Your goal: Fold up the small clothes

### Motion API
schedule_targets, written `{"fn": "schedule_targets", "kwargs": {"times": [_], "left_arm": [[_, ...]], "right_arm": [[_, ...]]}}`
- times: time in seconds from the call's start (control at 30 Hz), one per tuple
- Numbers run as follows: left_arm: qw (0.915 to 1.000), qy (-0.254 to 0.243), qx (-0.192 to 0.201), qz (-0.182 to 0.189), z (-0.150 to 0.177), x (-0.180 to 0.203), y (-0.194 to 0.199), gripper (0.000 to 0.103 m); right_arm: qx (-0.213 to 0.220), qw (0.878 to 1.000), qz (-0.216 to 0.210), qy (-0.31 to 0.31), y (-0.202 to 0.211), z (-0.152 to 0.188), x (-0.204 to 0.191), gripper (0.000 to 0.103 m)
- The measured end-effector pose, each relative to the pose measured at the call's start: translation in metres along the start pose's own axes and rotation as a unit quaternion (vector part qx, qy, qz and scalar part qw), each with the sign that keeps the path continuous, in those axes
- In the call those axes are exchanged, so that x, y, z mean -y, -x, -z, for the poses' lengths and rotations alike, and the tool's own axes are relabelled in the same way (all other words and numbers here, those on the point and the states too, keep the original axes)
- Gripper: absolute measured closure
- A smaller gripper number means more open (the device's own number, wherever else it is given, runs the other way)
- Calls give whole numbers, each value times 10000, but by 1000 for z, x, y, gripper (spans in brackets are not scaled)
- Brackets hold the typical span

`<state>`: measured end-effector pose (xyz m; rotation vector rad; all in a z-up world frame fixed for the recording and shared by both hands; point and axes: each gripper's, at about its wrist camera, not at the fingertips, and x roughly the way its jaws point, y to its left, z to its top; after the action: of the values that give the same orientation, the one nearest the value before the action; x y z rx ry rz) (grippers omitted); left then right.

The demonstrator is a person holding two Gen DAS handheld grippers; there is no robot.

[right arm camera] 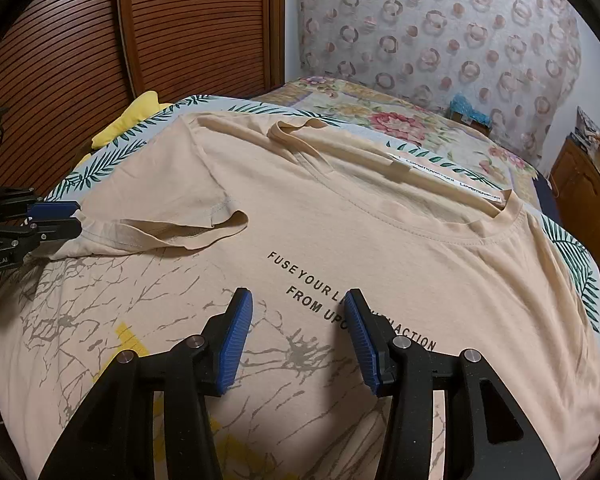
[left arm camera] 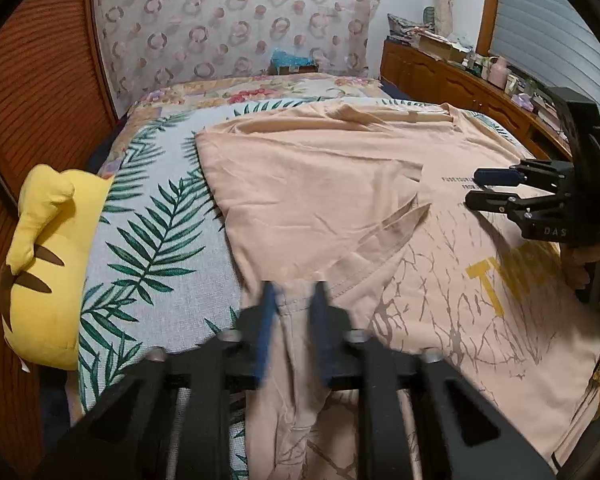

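Observation:
A peach T-shirt (left arm camera: pixel 320 188) with black text and a yellow print lies on the bed; it fills the right wrist view (right arm camera: pixel 440 264). Its left side is folded over the front, with the sleeve (right arm camera: pixel 188 232) lying on the chest. My left gripper (left arm camera: pixel 292 308) is blurred and pinches the folded edge of the shirt between its blue pads; it shows at the left edge of the right wrist view (right arm camera: pixel 66 218). My right gripper (right arm camera: pixel 298 332) is open and empty, hovering over the printed text; it shows at the right of the left wrist view (left arm camera: pixel 474 188).
A leaf-print sheet (left arm camera: pixel 160 240) covers the bed. A yellow plush toy (left arm camera: pixel 48 264) lies at the bed's left edge by the louvred wooden doors (right arm camera: pixel 80 48). A patterned headboard (left arm camera: pixel 236 20) stands behind. A cluttered wooden cabinet (left arm camera: pixel 460 80) runs along the right side.

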<state>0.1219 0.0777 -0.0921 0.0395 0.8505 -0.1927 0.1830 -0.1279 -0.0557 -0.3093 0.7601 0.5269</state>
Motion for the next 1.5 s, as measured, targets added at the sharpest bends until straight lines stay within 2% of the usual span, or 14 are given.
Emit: {"fn": "schedule_targets", "kwargs": {"times": [0.1,0.3,0.63,0.7,0.8,0.87,0.93,0.97,1.0,1.07,1.13,1.27,1.33,1.5], "left_arm": [[9997,19,156,188,1,4,8,94],[9989,-120,334,320,3,24,24,95],[9972,-362,356,541,34,59,41,95],[9975,-353,349,510,38,60,43,89],[9975,-272,434,487,42,57,49,67],[9976,-243,520,389,41,56,52,60],[9975,-187,602,329,39,52,55,58],[9974,-149,618,327,37,50,55,51],[9972,-89,658,344,36,48,56,36],[9965,10,734,408,34,42,57,22],[9958,104,774,482,32,40,58,22],[9957,142,881,256,27,42,57,22],[9957,137,876,273,23,45,55,22],[9956,64,883,314,16,57,51,22]], "right_arm": [[-1,10000,1,0,0,0,0,53],[-3,10000,2,2,0,0,0,53],[-5,10000,5,3,1,0,0,53],[-5,10000,6,5,1,0,0,53],[-5,10000,6,3,1,0,0,53],[-6,10000,2,0,1,0,1,52],[-8,10000,-26,-15,1,-1,2,52],[-7,10000,-50,-24,1,-1,3,52],[-5,10000,-46,-34,2,0,3,52],[-17,10000,-36,-61,5,2,4,52],[61,9999,-62,-92,16,5,7,52],[327,9991,-109,-255,52,17,22,52],[425,9984,-95,-370,71,26,34,51],[509,9951,298,-788,118,67,82,46]]}}
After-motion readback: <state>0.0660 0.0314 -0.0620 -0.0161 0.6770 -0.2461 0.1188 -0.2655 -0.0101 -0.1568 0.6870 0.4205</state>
